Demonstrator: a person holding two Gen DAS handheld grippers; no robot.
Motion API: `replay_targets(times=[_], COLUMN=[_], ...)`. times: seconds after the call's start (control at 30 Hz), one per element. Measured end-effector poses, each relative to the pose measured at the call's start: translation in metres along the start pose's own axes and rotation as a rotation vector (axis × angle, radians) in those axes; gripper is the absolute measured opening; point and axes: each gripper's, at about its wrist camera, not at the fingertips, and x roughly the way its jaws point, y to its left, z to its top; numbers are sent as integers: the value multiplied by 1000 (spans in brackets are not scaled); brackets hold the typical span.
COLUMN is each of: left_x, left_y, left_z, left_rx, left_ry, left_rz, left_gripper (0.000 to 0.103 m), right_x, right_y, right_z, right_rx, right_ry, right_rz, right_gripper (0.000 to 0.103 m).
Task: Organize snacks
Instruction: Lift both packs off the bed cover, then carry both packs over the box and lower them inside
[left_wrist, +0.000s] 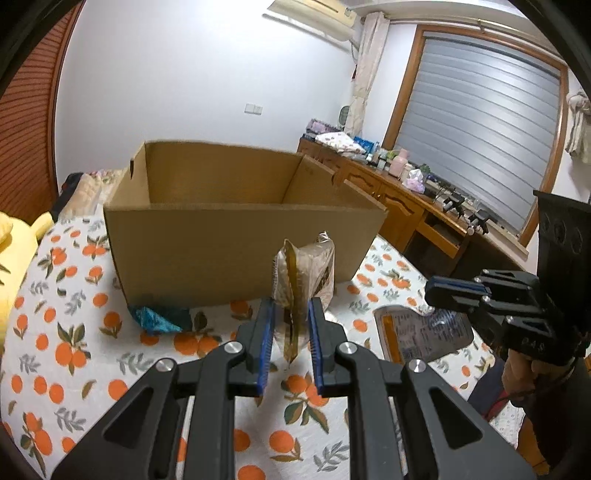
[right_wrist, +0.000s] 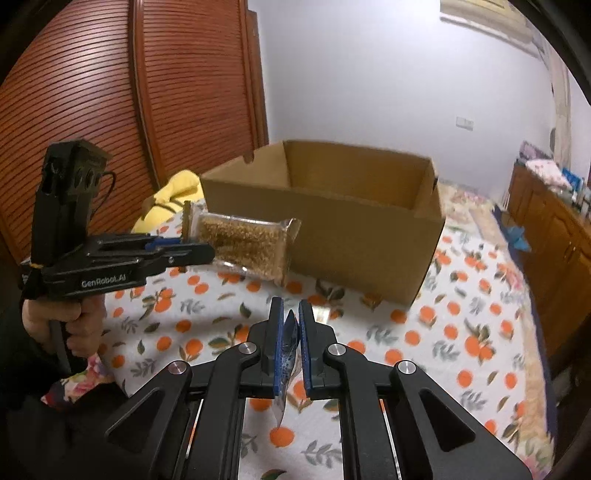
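Observation:
An open cardboard box (left_wrist: 236, 243) stands on the orange-print bedspread; it also shows in the right wrist view (right_wrist: 354, 229). My left gripper (left_wrist: 291, 310) is shut on a clear snack pack of brown crispy bars (left_wrist: 304, 273), held upright in the air in front of the box; the right wrist view shows the same pack (right_wrist: 247, 243) in the left gripper (right_wrist: 192, 249). My right gripper (right_wrist: 291, 314) is shut on a silver-blue snack pouch (right_wrist: 289, 354), seen edge-on. In the left wrist view that pouch (left_wrist: 424, 332) hangs from the right gripper (left_wrist: 434, 297).
A blue-green snack wrapper (left_wrist: 159, 317) lies at the box's near left corner. A yellow plush (right_wrist: 166, 199) lies left of the box. A wooden desk with clutter (left_wrist: 406, 192) runs along the window side. A wooden wardrobe (right_wrist: 147, 110) stands behind the bed.

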Motion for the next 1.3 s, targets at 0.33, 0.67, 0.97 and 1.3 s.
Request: replay_targets(times=[0.33, 0.67, 0.97, 1.3], left_x=[-16, -11, 22, 51], left_y=[-5, 1, 21, 36], left_z=[53, 83, 98, 97], left_rx=[66, 97, 72, 75], left_ry=[-80, -95, -59, -7], left_rz=[27, 55, 97, 157], left_gripper=[14, 14, 15, 15], right_x=[-19, -10, 20, 52], right_y=[-9, -8, -5, -26], right_z=[57, 99, 120, 129], right_rx=[-69, -134, -210, -167], right_ry=[-99, -153, -161, -134], right_rz=[-72, -138, -227, -257], right_gripper=[6, 6, 6, 6])
